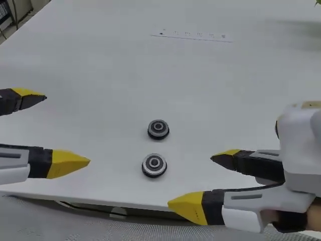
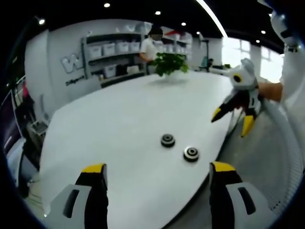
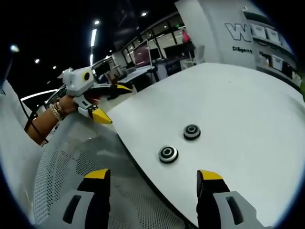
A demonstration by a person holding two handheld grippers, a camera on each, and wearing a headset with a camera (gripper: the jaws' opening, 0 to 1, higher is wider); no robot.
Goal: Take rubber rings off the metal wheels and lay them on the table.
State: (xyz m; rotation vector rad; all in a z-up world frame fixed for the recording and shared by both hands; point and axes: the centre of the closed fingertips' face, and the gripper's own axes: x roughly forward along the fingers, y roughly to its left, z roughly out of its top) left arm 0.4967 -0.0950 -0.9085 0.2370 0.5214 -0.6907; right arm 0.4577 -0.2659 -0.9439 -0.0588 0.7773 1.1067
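Wheels (image 1: 158,129) (image 1: 154,165) lie untouched between left tongs (image 1: 67,129) and right tongs (image 1: 190,180), both spread wide and empty.

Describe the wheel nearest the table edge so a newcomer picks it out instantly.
Start at the white table, near edge in the head view. Two small black-rimmed metal wheels lie there, apart. Yours is the near wheel, closer to the edge than the far wheel.

My left gripper (image 1: 67,129) and right gripper (image 1: 190,181) hover level, each with its fingers (image 1: 65,163) spread wide and empty, tips pointing inward toward each other.
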